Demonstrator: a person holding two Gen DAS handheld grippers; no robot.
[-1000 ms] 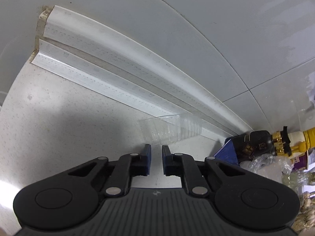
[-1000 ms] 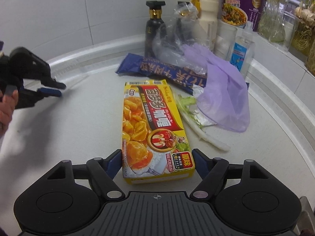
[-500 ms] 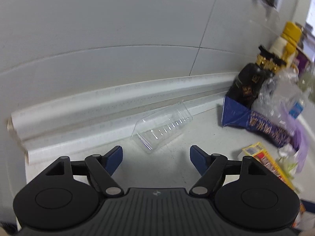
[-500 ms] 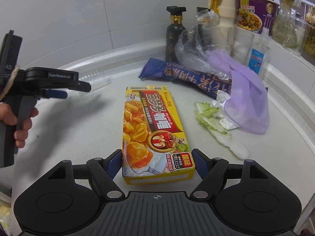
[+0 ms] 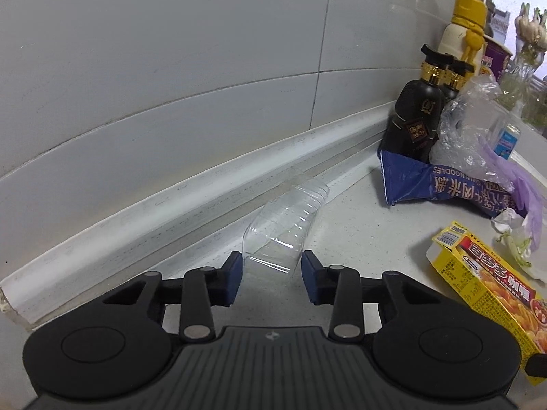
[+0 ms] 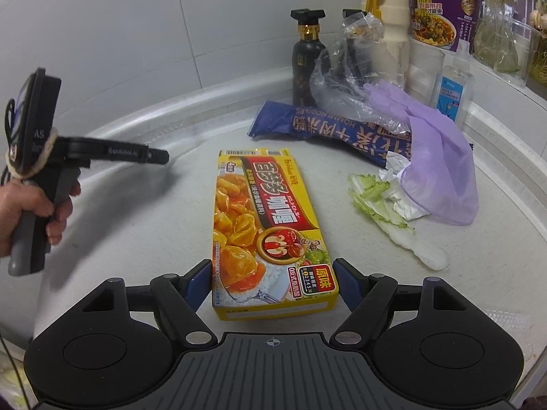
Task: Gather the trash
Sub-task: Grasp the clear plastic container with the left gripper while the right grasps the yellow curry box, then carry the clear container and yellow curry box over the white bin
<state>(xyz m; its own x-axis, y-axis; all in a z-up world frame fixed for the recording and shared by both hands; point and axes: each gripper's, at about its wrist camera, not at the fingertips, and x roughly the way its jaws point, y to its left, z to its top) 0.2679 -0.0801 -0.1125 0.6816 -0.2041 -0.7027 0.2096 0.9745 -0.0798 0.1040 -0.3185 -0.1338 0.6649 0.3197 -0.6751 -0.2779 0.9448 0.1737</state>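
A clear plastic bottle lies on the white counter against the wall strip. My left gripper is open, its blue pads on either side of the bottle's near end, apart from it. A yellow curry box lies flat in the counter's middle. My right gripper is open, its pads on either side of the box's near end. The left gripper also shows from the side in the right wrist view. The box also shows in the left wrist view.
A blue noodle wrapper, a purple glove, crumpled clear plastic, a lettuce scrap and white tissue lie at the back right. Dark bottles, a yellow-capped bottle, a cup-noodle bowl and a sanitiser bottle stand behind.
My left gripper opened, swung toward the clear bottle and moved in until its pads flank the bottle's end. My right gripper crept closer to the curry box.
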